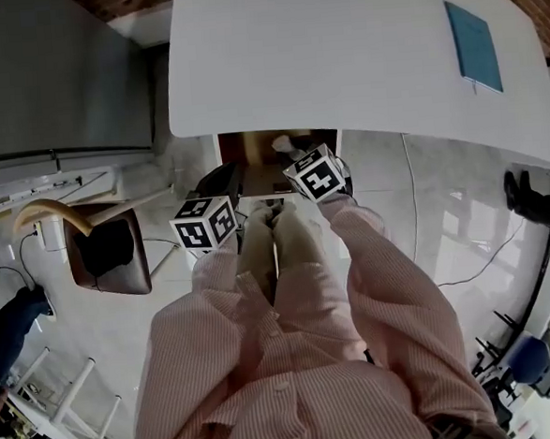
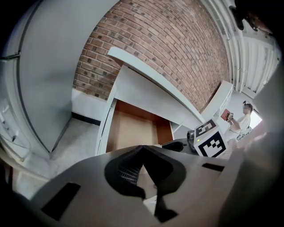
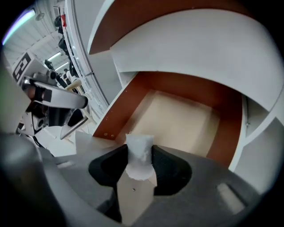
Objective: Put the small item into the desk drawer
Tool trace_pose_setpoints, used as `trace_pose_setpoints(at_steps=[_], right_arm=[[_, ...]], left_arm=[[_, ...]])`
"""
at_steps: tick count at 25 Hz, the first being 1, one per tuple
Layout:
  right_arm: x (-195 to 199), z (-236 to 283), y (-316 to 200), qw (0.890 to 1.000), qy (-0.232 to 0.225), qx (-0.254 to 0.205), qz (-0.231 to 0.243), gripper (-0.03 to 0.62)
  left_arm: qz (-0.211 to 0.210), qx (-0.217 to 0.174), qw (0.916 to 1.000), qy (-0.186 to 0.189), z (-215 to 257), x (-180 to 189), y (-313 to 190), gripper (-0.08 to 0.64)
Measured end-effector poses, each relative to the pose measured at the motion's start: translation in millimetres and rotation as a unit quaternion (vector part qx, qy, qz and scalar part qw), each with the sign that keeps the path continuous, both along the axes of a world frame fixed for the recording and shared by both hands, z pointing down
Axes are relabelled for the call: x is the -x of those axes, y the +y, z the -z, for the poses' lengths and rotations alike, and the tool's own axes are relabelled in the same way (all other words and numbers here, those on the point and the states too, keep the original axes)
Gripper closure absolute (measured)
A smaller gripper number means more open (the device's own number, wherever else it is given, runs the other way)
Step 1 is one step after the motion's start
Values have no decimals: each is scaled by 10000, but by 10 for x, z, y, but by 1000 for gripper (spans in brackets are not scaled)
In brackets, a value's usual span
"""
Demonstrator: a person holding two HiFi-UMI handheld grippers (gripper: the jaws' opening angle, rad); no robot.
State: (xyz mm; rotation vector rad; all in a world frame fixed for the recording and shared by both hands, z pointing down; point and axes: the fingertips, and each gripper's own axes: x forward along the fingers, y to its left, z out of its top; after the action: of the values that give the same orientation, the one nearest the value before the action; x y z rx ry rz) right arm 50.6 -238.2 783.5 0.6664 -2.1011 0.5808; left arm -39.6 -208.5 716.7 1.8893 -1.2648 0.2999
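Left tongs (image 1: 225, 180) and right tongs (image 1: 296, 158) are held at the open drawer (image 1: 252, 157) under the counter (image 1: 338, 50) in the head view. Left gripper view: tips are closed together, empty. Right gripper view: the small item (image 3: 140, 150) is clamped above the drawer.

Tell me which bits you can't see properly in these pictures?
1. Right gripper view: the right hand-held gripper clamps the small white item and covers its sides, so what it is stays unclear.
2. Head view: the desk hides the back part of the drawer.
3. Head view: the blue booklet is too small to read.
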Motion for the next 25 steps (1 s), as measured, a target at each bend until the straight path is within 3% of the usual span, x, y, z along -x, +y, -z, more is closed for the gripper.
trace_pose_setpoints(at_steps=[8, 15, 25], right_arm=[[53, -409, -68, 9973, 551, 175, 453, 423], [53, -602, -124, 9894, 1073, 39, 982, 423], [50, -790, -112, 9860, 1246, 36, 1111, 423]], left_arm=[[-42, 85, 9999, 71, -228, -54, -57, 561], [10, 101, 9999, 92, -314, -78, -118, 561], [31, 223, 9997, 79, -425, -73, -123, 561]])
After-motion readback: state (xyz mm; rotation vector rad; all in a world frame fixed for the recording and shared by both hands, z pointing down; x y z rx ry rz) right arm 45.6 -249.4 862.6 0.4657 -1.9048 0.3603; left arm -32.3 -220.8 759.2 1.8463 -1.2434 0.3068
